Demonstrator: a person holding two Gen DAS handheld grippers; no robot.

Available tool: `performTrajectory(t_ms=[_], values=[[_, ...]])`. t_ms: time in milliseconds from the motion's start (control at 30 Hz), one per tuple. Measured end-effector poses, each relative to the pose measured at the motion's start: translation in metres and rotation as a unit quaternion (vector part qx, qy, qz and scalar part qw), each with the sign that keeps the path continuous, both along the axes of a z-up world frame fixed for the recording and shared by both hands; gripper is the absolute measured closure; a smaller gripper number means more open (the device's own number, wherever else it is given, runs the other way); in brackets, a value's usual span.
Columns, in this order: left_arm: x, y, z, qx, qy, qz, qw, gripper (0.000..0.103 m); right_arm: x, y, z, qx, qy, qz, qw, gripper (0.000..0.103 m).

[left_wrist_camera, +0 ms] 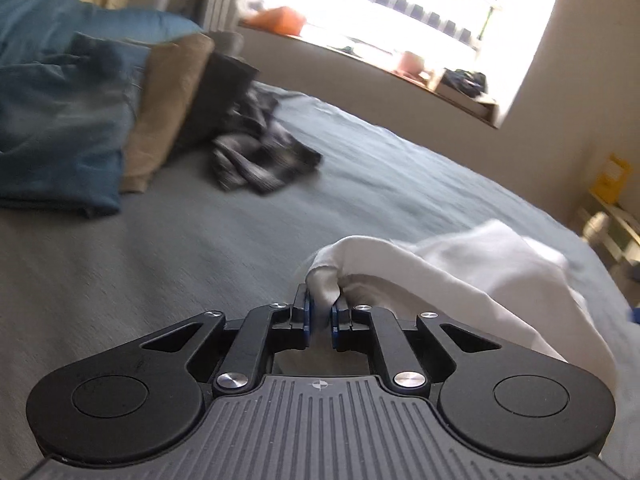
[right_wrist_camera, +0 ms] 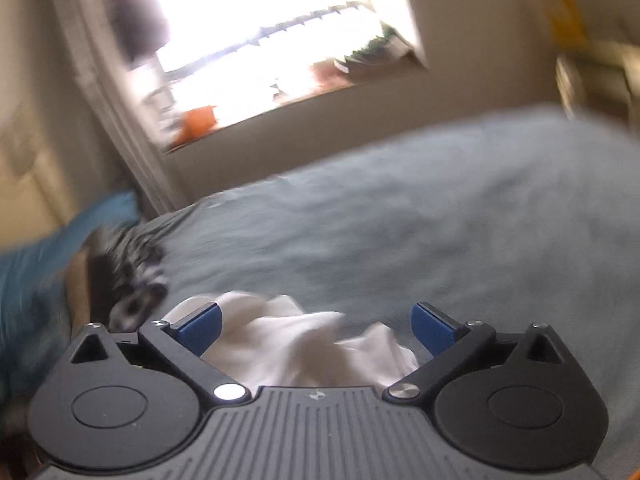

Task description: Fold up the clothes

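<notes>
On the grey-blue bed [left_wrist_camera: 200, 248] under the bright window [left_wrist_camera: 400, 8], my left gripper [left_wrist_camera: 321, 316] has its jaws pinched onto a bunched edge of the white garment [left_wrist_camera: 472, 272], while my right gripper [right_wrist_camera: 316, 326] hangs with jaws wide apart above that crumpled cloth, a dark patterned garment [left_wrist_camera: 256, 152] lying near the pillows [left_wrist_camera: 80, 120].

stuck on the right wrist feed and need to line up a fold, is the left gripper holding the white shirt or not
Observer: Yes. The left gripper is shut on a bunched fold of the white garment, which trails off to its right.
Operator: what about mine, is it on anything
Observer: No. The right gripper is open, with the white cloth lying between and below its fingers, not pinched.
Operator: anything else on the bed near the left one
Observer: A crumpled dark plaid garment lies farther up the grey bed cover, beside a tan pillow.
</notes>
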State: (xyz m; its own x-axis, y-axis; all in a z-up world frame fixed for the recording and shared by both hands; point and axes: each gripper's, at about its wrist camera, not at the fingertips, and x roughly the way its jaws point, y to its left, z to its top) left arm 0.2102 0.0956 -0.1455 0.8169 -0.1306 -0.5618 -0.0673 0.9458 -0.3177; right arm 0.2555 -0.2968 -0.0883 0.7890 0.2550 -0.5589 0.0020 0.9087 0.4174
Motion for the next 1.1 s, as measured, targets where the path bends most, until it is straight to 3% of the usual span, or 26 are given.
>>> performTrajectory(t_ms=[67,133,233,267,300,400,433,500,600,633,767,933,1033,1100], values=[[-0.003,-0.005,-0.003,0.0,0.014,-0.011,0.9998,0.069,0.022,-0.017,-0.025,0.049,0.076,-0.018,0.996,0.0],[-0.003,-0.009,-0.007,0.002,0.035,-0.024,0.9991,0.055,0.034,-0.022,-0.05,0.08,0.143,-0.018,0.986,0.002],[-0.003,-0.015,-0.014,0.007,0.043,-0.033,0.9985,0.05,0.024,-0.008,-0.065,0.076,0.171,0.015,0.982,0.006],[-0.003,-0.018,-0.015,0.01,0.043,-0.035,0.9984,0.05,0.017,0.0,-0.064,0.067,0.164,0.034,0.984,0.011],[-0.003,-0.021,-0.016,0.007,0.044,-0.037,0.9983,0.05,0.012,0.007,-0.064,0.072,0.167,0.056,0.982,0.022],[-0.003,-0.028,-0.019,-0.025,0.047,-0.049,0.9974,0.051,-0.003,0.027,-0.068,0.08,0.179,0.09,0.976,0.024],[-0.004,-0.032,-0.021,-0.033,0.048,-0.058,0.9967,0.055,-0.007,0.034,-0.069,0.074,0.178,0.098,0.976,0.024],[-0.006,-0.035,-0.021,-0.056,0.054,-0.081,0.9936,0.063,-0.014,0.044,-0.069,0.085,0.188,0.113,0.972,0.038],[-0.011,-0.037,-0.021,-0.108,0.068,-0.119,0.9847,0.075,-0.022,0.05,-0.07,0.139,0.216,0.128,0.958,0.055],[-0.013,-0.038,-0.02,-0.123,0.071,-0.134,0.9808,0.076,-0.025,0.05,-0.074,0.166,0.229,0.131,0.95,0.057],[-0.032,-0.041,-0.005,-0.122,0.066,-0.179,0.974,0.082,-0.042,0.046,-0.08,0.25,0.268,0.142,0.919,0.07],[-0.062,-0.03,0.025,-0.131,0.066,-0.216,0.9653,0.082,-0.073,0.035,-0.077,0.339,0.304,0.166,0.875,0.071],[-0.088,-0.019,0.058,-0.146,0.066,-0.243,0.9568,0.082,-0.096,0.038,-0.065,0.383,0.326,0.205,0.84,0.072],[-0.087,-0.022,0.058,-0.156,0.069,-0.242,0.9551,0.082,-0.111,0.042,-0.057,0.411,0.34,0.234,0.813,0.072]])
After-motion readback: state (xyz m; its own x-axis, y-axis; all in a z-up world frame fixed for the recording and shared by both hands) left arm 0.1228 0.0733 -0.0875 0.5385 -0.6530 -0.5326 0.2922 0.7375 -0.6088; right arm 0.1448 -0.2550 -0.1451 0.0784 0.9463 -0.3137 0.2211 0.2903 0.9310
